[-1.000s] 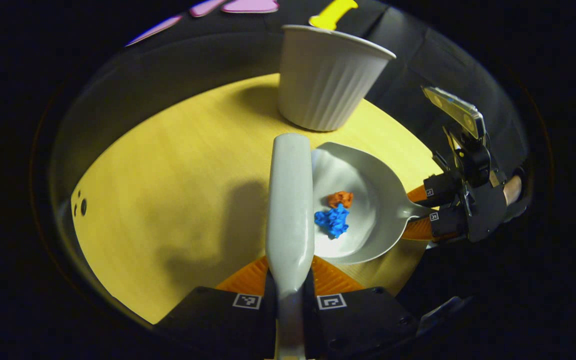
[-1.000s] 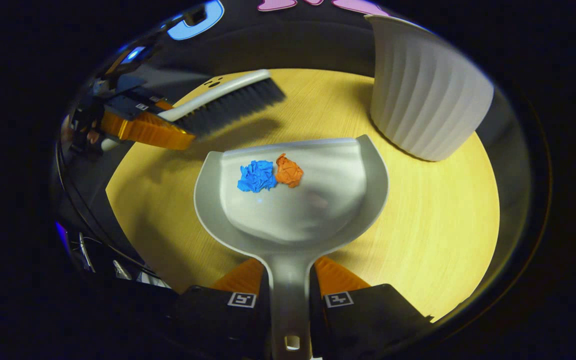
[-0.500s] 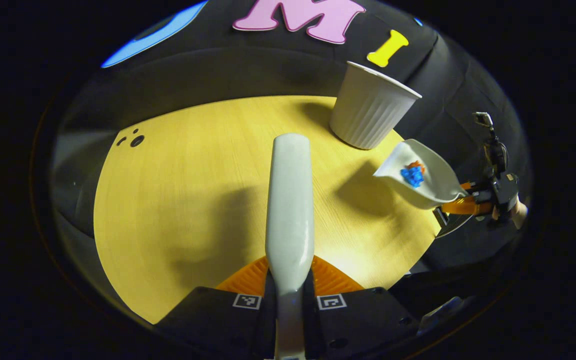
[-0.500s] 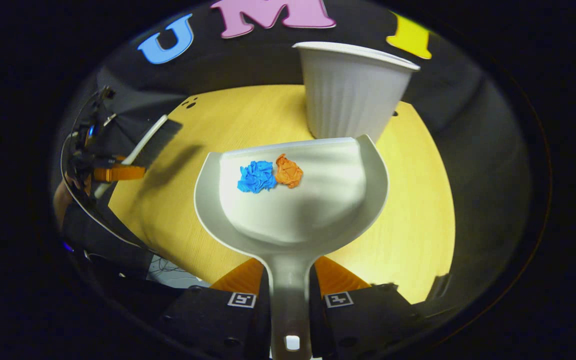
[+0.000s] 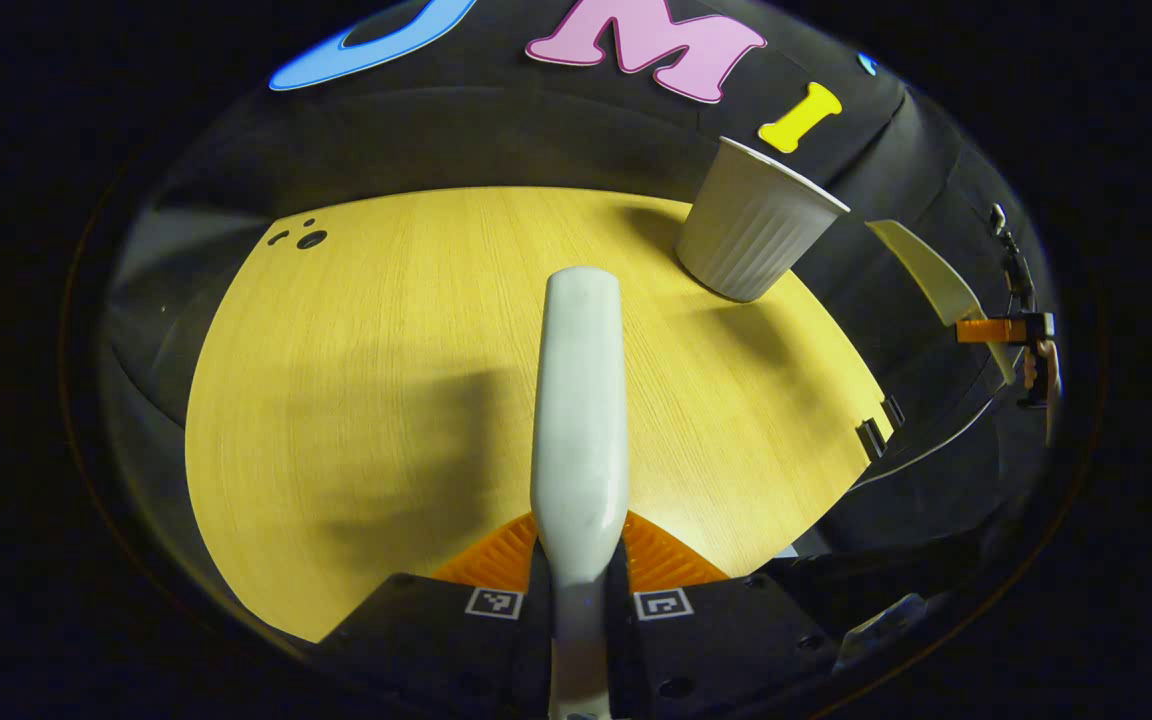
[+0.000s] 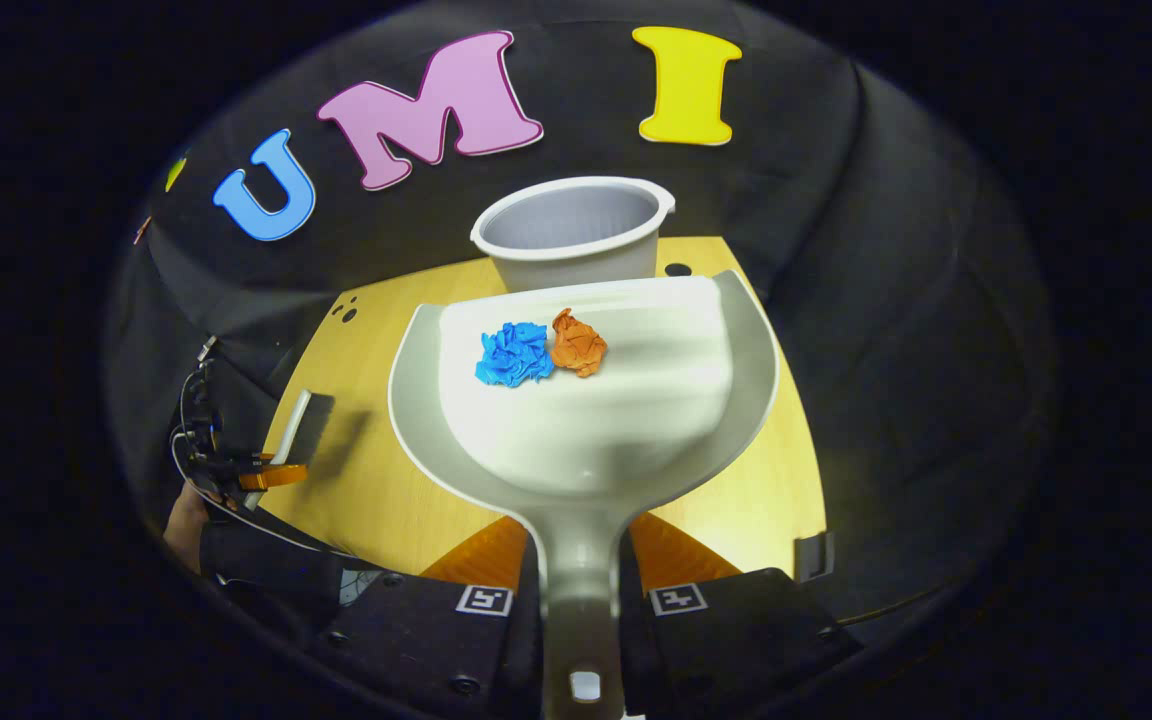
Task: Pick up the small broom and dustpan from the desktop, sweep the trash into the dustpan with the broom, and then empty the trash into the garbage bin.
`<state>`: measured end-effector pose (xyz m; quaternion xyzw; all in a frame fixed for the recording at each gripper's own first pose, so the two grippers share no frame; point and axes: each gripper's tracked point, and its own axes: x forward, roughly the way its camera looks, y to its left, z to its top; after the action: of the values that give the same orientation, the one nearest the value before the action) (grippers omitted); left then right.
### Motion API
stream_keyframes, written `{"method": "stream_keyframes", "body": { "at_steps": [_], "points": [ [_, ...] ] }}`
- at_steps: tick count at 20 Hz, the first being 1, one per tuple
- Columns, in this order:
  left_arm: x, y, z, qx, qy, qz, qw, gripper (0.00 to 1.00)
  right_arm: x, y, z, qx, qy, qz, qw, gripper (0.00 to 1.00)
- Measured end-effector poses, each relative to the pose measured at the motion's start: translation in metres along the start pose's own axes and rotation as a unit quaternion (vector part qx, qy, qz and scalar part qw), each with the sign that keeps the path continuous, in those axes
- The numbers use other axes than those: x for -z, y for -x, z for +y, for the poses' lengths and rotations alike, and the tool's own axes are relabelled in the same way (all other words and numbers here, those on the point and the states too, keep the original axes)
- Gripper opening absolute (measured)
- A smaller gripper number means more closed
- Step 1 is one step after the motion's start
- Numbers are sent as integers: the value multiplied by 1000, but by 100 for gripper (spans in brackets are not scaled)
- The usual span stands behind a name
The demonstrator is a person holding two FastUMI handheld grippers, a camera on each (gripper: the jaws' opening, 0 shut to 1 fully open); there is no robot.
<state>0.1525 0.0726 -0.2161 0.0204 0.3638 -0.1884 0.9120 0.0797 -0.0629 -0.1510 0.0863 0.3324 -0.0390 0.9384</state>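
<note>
right gripper view: dustpan (image 6: 586,420) handle clamped between the jaws, pan lifted near the garbage bin (image 6: 571,235).

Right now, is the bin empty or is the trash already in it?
Empty as far as its inside shows: the bin looks bare, and the blue wad and orange wad lie in the dustpan.

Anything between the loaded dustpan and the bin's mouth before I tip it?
Nothing visible. The dustpan, in the right gripper, hangs just short of the open garbage bin; the blue wad and orange wad sit near its lip.
</note>
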Motion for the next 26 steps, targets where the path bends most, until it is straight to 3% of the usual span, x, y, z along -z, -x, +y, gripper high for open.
{"method": "stream_keyframes", "body": {
  "at_steps": [9,13,14,16,17,18,21,26],
  "points": [
    [-13,12,17,-21,3,-5,1000,26,-65,-22,-11,7,23,-42,999,35],
    [-21,15,21,-30,3,-9,1000,26,-95,-44,-29,34,47,-48,997,35],
    [-22,17,23,-33,4,-10,999,26,-104,-53,-32,43,56,-49,996,31],
    [-26,18,25,-36,9,-12,999,27,-118,-71,-35,64,79,-49,994,35],
    [-27,18,26,-36,13,-12,999,27,-128,-81,-36,80,97,-52,991,39],
    [-28,18,26,-36,22,-12,999,27,-136,-90,-38,100,124,-56,986,34],
    [-34,19,24,-31,46,-22,998,27,-141,-102,-43,136,205,-50,968,34],
    [-38,18,27,-42,53,-25,997,27,-148,-119,-50,192,313,-46,929,34]
  ]
}}
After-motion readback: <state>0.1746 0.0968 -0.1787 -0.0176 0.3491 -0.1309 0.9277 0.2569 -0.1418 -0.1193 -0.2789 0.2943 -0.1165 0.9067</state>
